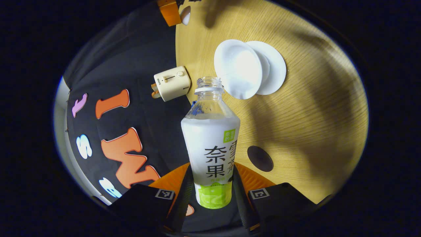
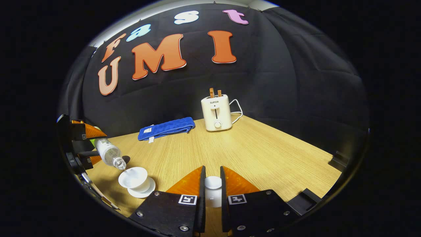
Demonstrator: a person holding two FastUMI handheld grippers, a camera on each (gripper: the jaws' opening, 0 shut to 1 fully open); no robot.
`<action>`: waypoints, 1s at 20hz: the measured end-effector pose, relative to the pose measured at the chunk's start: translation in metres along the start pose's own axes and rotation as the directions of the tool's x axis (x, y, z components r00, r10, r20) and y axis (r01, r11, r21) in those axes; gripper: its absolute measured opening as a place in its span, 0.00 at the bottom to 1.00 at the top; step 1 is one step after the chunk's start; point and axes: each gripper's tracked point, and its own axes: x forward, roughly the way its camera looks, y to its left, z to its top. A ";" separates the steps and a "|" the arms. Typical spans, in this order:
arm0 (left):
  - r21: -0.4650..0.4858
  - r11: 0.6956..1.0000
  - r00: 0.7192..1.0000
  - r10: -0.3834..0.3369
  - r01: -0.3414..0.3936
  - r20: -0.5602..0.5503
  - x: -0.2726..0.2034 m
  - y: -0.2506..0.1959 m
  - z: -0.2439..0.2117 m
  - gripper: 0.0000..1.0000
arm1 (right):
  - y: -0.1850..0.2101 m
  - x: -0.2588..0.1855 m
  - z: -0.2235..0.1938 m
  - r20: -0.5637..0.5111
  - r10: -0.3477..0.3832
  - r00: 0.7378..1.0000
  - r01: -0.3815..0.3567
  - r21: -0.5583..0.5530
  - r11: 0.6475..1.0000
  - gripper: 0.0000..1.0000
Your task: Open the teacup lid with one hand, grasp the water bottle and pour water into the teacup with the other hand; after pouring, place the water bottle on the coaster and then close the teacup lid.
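Your left hand-held gripper (image 1: 210, 191) pinches the water bottle (image 1: 212, 141), tilted mouth-first over the open teacup (image 1: 238, 67), while your right hand-held gripper (image 2: 210, 187) pinches the lid (image 2: 213, 182).

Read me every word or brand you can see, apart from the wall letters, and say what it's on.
"SUPOR": front of the toaster.
Water bottle label: large dark characters; the fine print is too small to read.
Right gripper and left gripper tags: square code patterns, no words.
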 end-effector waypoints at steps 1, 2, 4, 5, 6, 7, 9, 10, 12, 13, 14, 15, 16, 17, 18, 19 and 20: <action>-0.025 1.000 1.000 -0.004 0.004 -0.002 0.000 -0.003 0.000 0.65 | -0.001 0.000 -0.001 -0.002 0.000 1.000 0.000 0.002 1.000 0.20; -0.051 0.999 1.000 -0.010 0.010 0.001 0.001 -0.006 0.001 0.65 | 0.000 0.000 -0.001 -0.005 0.001 1.000 -0.001 0.003 1.000 0.20; -0.104 0.994 1.000 -0.025 0.025 0.006 0.001 -0.013 0.002 0.65 | 0.002 0.000 -0.003 -0.007 0.004 1.000 -0.004 0.003 1.000 0.20; -0.140 0.990 0.999 -0.036 0.038 0.011 0.002 -0.017 0.003 0.65 | 0.003 0.000 -0.002 -0.008 0.007 1.000 -0.007 0.003 1.000 0.20; -0.189 0.981 0.998 -0.051 0.054 0.019 0.002 -0.023 0.005 0.65 | 0.005 0.000 -0.003 -0.010 0.010 1.000 -0.010 0.004 1.000 0.20; -0.255 0.964 0.997 -0.072 0.077 0.027 0.001 -0.032 0.008 0.65 | 0.006 0.000 -0.003 -0.010 0.013 1.000 -0.012 0.003 1.000 0.20; -0.389 0.914 0.993 -0.103 0.115 0.051 -0.004 -0.050 0.016 0.65 | 0.007 -0.001 -0.003 -0.012 0.014 1.000 -0.014 0.003 1.000 0.20; -0.445 0.886 0.992 -0.113 0.129 0.063 -0.007 -0.057 0.021 0.68 | 0.008 -0.001 -0.004 -0.013 0.013 1.000 -0.013 0.001 1.000 0.20; -0.543 0.828 0.990 -0.113 0.141 0.084 -0.009 -0.065 0.029 0.66 | 0.009 -0.001 -0.003 -0.012 0.012 1.000 -0.012 -0.004 1.000 0.20; -0.603 0.785 0.990 -0.104 0.141 0.096 -0.008 -0.069 0.035 0.68 | 0.010 -0.001 -0.003 -0.013 0.012 1.000 -0.012 -0.005 1.000 0.20; -0.665 0.730 0.987 -0.109 0.160 0.119 -0.007 -0.075 0.040 0.64 | 0.011 -0.001 -0.003 -0.013 0.014 1.000 -0.014 -0.008 1.000 0.20; -0.724 0.664 0.983 -0.117 0.184 0.143 -0.009 -0.081 0.048 0.64 | 0.012 -0.001 -0.002 -0.013 0.014 1.000 -0.014 -0.012 1.000 0.20; -0.770 0.604 0.979 -0.124 0.206 0.164 -0.009 -0.087 0.054 0.64 | 0.014 -0.001 -0.002 -0.013 0.017 1.000 -0.017 -0.017 1.000 0.20; -0.805 0.553 0.977 -0.122 0.215 0.177 -0.009 -0.091 0.056 0.68 | 0.016 -0.001 -0.001 -0.013 0.020 1.000 -0.020 -0.020 1.000 0.20; -0.828 0.522 0.979 -0.105 0.205 0.176 -0.007 -0.089 0.058 0.65 | 0.018 -0.002 -0.001 -0.011 0.023 1.000 -0.023 -0.025 0.999 0.20; -0.854 0.482 0.981 -0.090 0.195 0.173 -0.007 -0.090 0.057 0.65 | 0.020 -0.002 0.000 -0.012 0.025 1.000 -0.026 -0.027 0.999 0.20; -0.883 0.432 0.983 -0.072 0.184 0.170 -0.009 -0.088 0.058 0.68 | 0.025 -0.002 0.000 -0.011 0.032 0.999 -0.033 -0.030 0.999 0.20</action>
